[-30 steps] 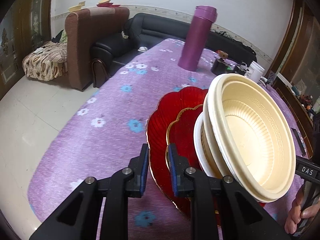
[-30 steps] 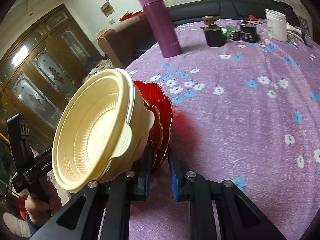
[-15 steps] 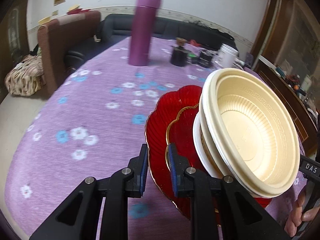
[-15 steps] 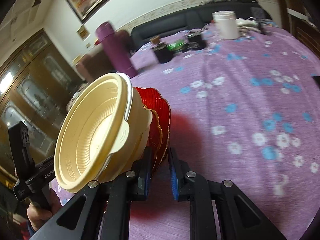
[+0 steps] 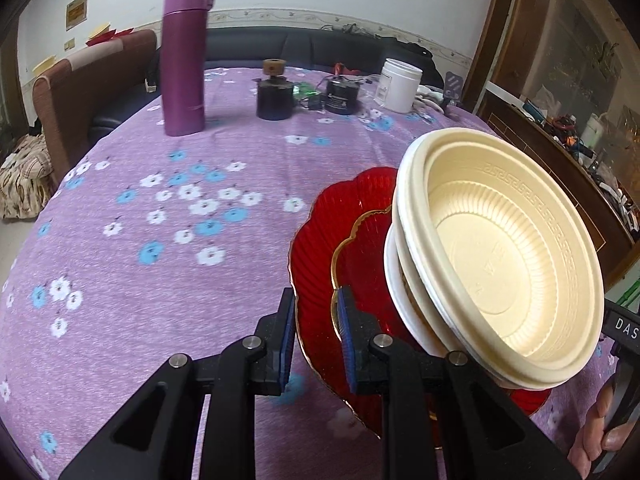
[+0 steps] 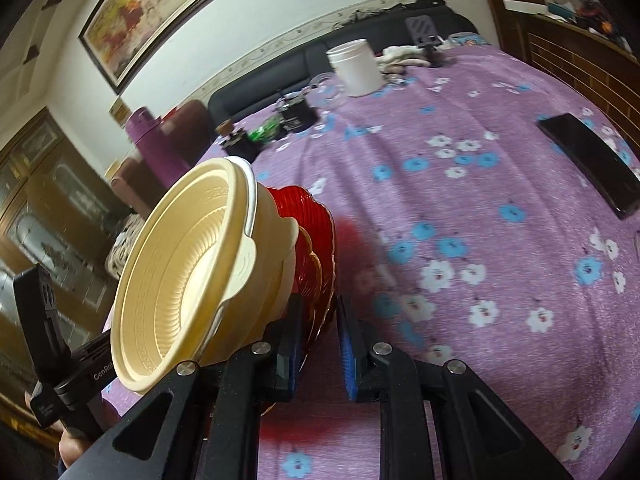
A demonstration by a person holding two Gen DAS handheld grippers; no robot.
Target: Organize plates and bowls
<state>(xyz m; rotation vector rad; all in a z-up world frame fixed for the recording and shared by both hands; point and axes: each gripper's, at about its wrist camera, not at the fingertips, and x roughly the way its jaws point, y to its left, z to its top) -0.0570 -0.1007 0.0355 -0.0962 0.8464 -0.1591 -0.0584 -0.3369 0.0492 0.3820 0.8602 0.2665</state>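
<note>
Left claw (image 5: pixel 316 344): blue-padded fingers pinch the rim of the large red plate (image 5: pixel 316 248), one pad behind it and one in front, holding the stack tilted on edge above the surface.
Right claw (image 6: pixel 318 346): fingers straddle the opposite rim of the same stack; the left pad lies against the plates, the right pad stands a little off the back, so a firm clamp cannot be told.
Stack: large red plate at the back, then a smaller gold-edged red plate (image 5: pixel 360 264), then nested cream bowls (image 5: pixel 500 260) facing outward.
Surface (image 5: pixel 160 240): purple cloth with white and blue flowers, below the stack.
Left view only: beyond the stack a tall purple flask (image 5: pixel 186 56) stands upright; to its right a dark jar with a wooden knob (image 5: pixel 274 92), then a second dark jar (image 5: pixel 340 94), then a white tub (image 5: pixel 400 84).
Right view only: a black phone (image 6: pixel 588 162) lies flat on the cloth, well apart from the stack, to its right; a framed painting (image 6: pixel 168 12) hangs on the wall behind; the bowl's side wall and tab handle (image 6: pixel 246 258) show.
Both views: the other handle and the person's fingers appear at the frame edge.
</note>
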